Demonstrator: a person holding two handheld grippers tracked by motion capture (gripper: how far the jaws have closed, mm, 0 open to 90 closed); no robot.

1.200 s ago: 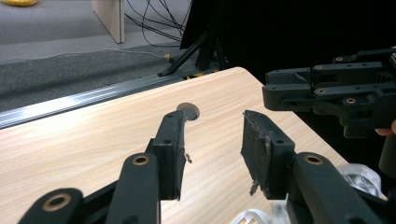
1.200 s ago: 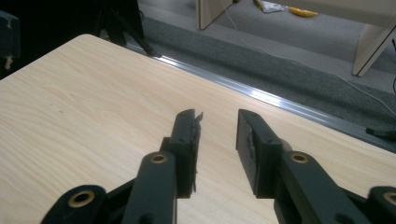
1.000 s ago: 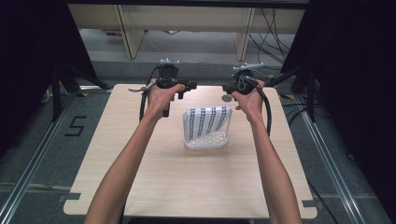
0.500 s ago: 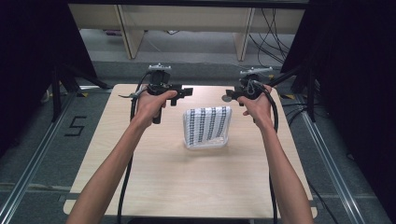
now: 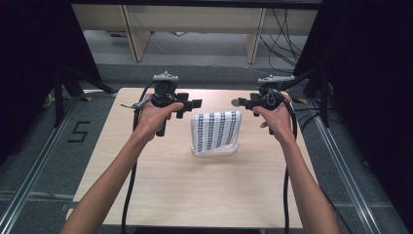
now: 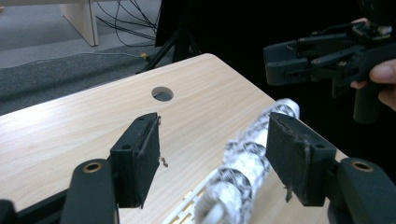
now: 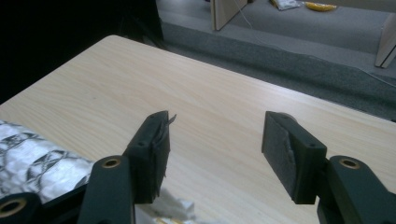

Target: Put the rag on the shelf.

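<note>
1. On the tabletop (image 5: 160,195), near the middle and toward the far edge, lies a folded cloth (image 5: 216,131), white with dark patterned stripes.
2. The left claw (image 5: 194,103) hangs above the tabletop just left of the cloth's far left corner, held in the left hand (image 5: 155,117). It points toward the right claw.
3. The right claw (image 5: 237,103) hangs just right of the cloth's far right corner, held in the right hand (image 5: 275,116). It points toward the left claw.
4. Neither claw touches the cloth; both are clear of it and level with its far edge.
5. Left claw state: spread, and its jaws have just been opening. In the left gripper view the cloth (image 6: 243,163) runs below and beyond the gap, but the pads do not press on it.
6. Right claw state: spread, and its jaws have just been opening. In the right gripper view bare tabletop (image 7: 219,107) shows through the gap; the cloth (image 7: 37,158) lies at lower left, outside the jaws.
7. The left gripper view also shows the right claw (image 6: 275,63) at upper right, apart from the cloth, and a round hole (image 6: 162,94) in the tabletop.
8. A cable (image 5: 130,190) trails from the left claw along the forearm toward the near edge.
</note>
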